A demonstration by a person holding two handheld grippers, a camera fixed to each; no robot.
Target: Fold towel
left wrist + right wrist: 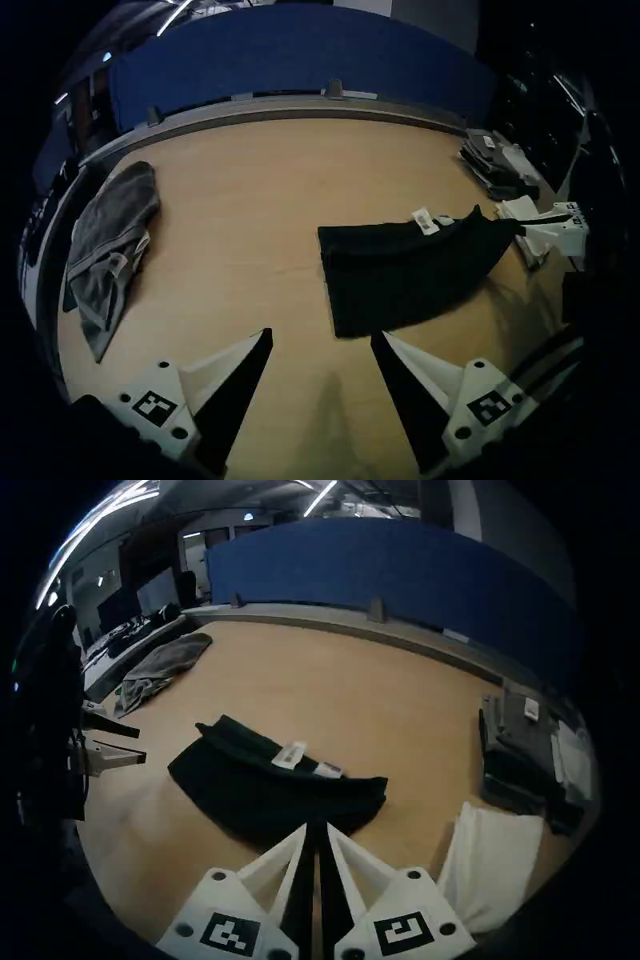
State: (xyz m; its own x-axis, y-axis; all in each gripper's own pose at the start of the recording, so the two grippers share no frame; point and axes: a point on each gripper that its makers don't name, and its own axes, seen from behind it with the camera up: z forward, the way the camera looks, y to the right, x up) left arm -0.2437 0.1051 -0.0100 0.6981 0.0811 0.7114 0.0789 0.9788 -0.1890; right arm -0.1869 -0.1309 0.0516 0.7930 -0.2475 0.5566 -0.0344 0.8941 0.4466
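Note:
A black towel (400, 276) with white tags lies partly folded on the wooden table (240, 192); its right side is lifted off the surface. In the left gripper view, my right gripper (524, 228) holds that raised edge. In the right gripper view, the right gripper (318, 826) has its fingers pressed together on the near edge of the black towel (264, 788). My left gripper (320, 344) is open, short of the towel's near left corner, with nothing between its fingers. The left gripper (132, 744) also shows at the left of the right gripper view.
A crumpled grey towel (112, 240) lies at the table's left side. A stack of folded dark and grey towels (520, 760) sits at the right, with a white folded towel (488, 864) in front of it. A blue partition (304, 56) runs along the far edge.

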